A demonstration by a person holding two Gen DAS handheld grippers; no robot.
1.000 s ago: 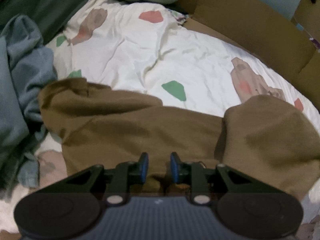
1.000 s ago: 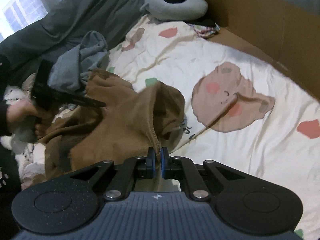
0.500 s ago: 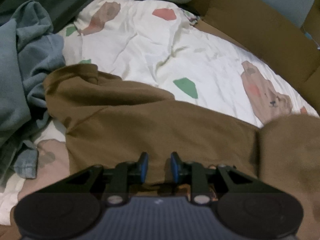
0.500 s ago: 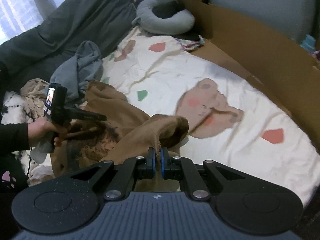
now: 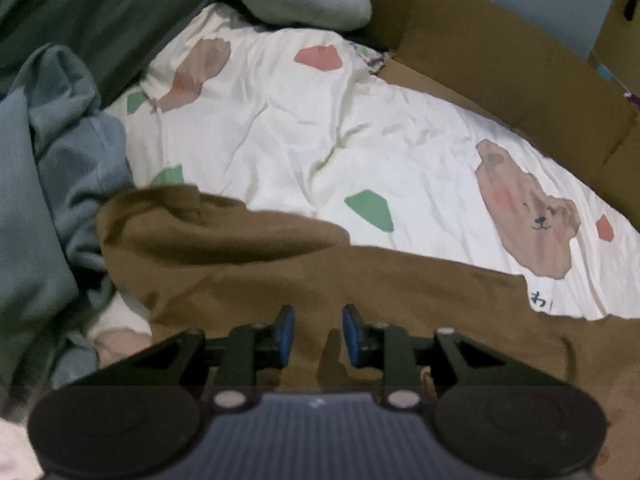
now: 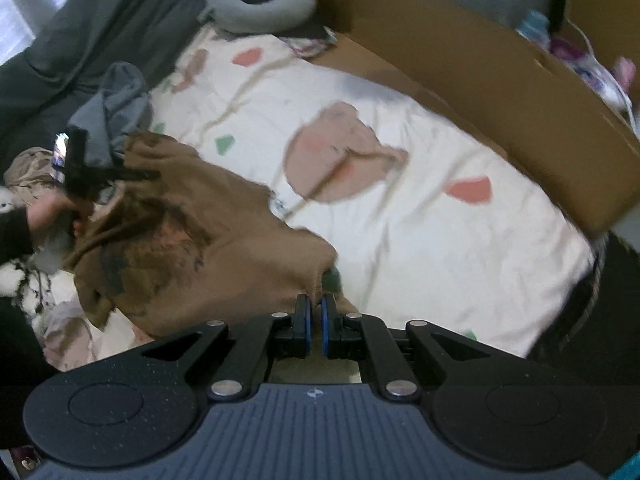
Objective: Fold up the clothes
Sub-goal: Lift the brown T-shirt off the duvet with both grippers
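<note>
A brown garment [image 5: 280, 272] lies spread on a white bed sheet [image 5: 360, 140] printed with bears. My left gripper [image 5: 319, 334] hovers over its near part. Its jaws are opening, and the cloth shows flat through the gap with the pads not pressing on it. In the right wrist view the brown garment [image 6: 200, 248] stretches from the left gripper [image 6: 148, 176], held by a hand [image 6: 52, 208], to my right gripper [image 6: 316, 326]. The right gripper is shut on the garment's corner and lifts it off the sheet.
A blue-grey garment [image 5: 52, 160] is bunched at the left, touching the brown one. A dark blanket [image 6: 100, 20] and a grey neck pillow [image 6: 260, 4] lie at the far end. Cardboard walls [image 6: 480, 80] run along the right of the bed.
The right gripper rose and drew the brown corner toward the near right, flattening the raised fold. The garment now lies stretched out. The left jaws stand slightly wider.
</note>
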